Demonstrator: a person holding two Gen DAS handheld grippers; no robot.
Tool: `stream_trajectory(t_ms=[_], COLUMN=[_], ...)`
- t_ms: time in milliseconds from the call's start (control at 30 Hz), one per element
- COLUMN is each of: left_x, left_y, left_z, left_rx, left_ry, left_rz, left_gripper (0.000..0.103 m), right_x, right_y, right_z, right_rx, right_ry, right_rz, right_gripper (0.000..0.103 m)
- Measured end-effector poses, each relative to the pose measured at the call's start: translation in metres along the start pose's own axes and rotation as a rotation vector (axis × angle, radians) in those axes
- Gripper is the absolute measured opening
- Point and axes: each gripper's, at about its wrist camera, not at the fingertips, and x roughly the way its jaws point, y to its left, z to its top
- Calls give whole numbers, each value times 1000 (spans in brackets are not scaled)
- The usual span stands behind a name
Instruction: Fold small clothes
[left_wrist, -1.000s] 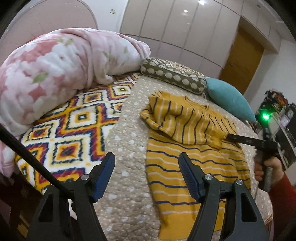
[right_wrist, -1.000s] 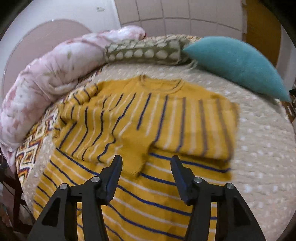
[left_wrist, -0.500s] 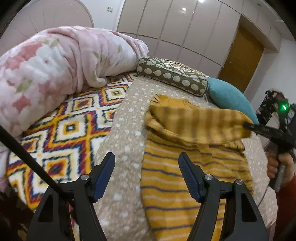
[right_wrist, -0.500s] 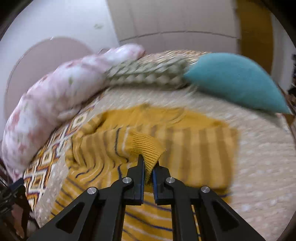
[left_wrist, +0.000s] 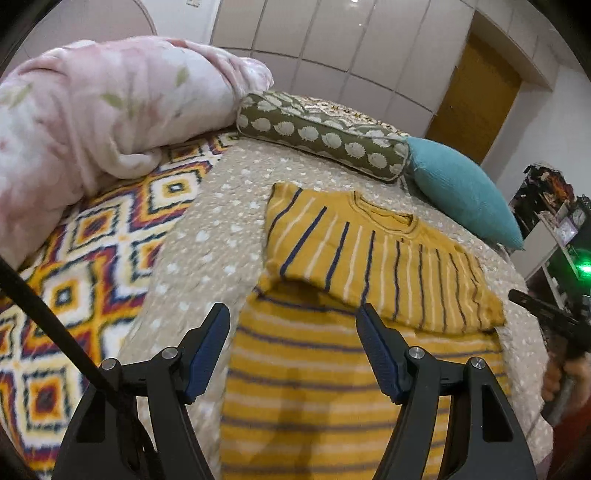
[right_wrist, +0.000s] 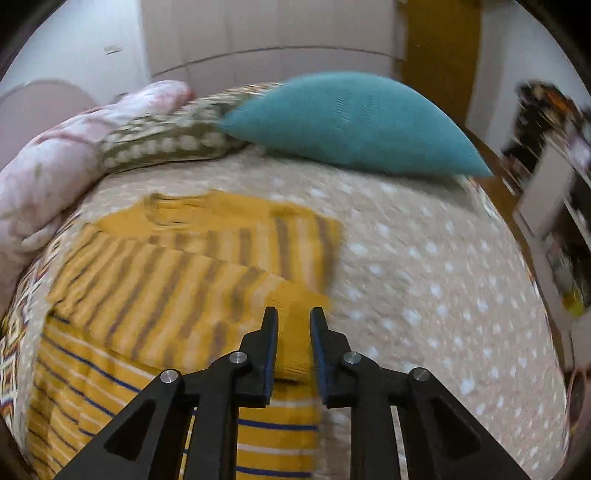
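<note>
A yellow sweater (left_wrist: 369, 314) with navy and white stripes lies on the beige dotted bedspread (left_wrist: 207, 236). Its sleeves are folded across the chest. My left gripper (left_wrist: 293, 325) is open and empty above the sweater's lower left side. My right gripper (right_wrist: 293, 319) hangs over the sweater's (right_wrist: 155, 295) right edge, its jaws partly parted with the yellow sleeve cuff (right_wrist: 295, 332) lying between them, the fingers not pressing it. In the left wrist view the right gripper (left_wrist: 532, 306) shows at the right edge.
A pink floral duvet (left_wrist: 92, 110) is bunched at the left. An olive patterned bolster (left_wrist: 321, 136) and a teal cushion (left_wrist: 461, 192) lie at the head. A bright diamond-pattern blanket (left_wrist: 92, 251) covers the left side. Cluttered shelves (right_wrist: 554, 184) stand at the right.
My right gripper pulled the sleeve cuff across to the sweater's right side, laid it down and parted its jaws. The left gripper moved closer over the sweater, staying open.
</note>
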Motion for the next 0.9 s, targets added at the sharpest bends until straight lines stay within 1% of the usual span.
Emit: stream_trajectory(t_ms=[33,100,167,233,300,333,367,400,533,600,667,733,767,833,867,900], left_x=[14,28,32,26,18,13,9,4,-6,-7,-7,-7,-7,-4,-4,-6], left_y=[-1,-1,1,5,9,13,15,18,26,29,31,30,29,28,29,28], left_z=[5,6,1,-7,-14,-20,-24,-29,-48,-59,-69,-80,-85,-96,-103,-106], left_rx=[-8,-14,-6,19,40,49,54,59,64,41,5,-13,-17,-29,-46,-51], left_ry=[21,46,61,62,62,60,59,60,87,117,149,173,187,226,241,235], left_rz=[7,18,14,16,29,35,38,41,41,26,-12,-45,-58,-92,-121,-126], left_gripper=[70,70,70,70,70,70,70,70,70,70,70,70,70,70,70,70], right_x=[0,-1,0,2,0,-3,-2,-5,-15,-23,-29,-39,-42,-48,-49,-50], right_y=[6,13,10,-1,-19,-30,-37,-47,-78,-86,-87,-85,-83,-74,-70,-66], right_z=[2,5,3,-9,-25,-39,-43,-57,-101,-126,-145,-166,-171,-185,-188,-194], right_rx=[-7,7,42,84,121,141,151,168,237,283,318,352,358,363,365,373], right_ry=[5,6,1,6,22,36,46,59,110,131,137,108,101,95,99,105], right_rz=[34,90,105,100,107,105,103,100,123,148,175,233,249,311,336,376], right_gripper=[23,26,29,30,30,30,30,31,33,34,36,46,48,49,49,49])
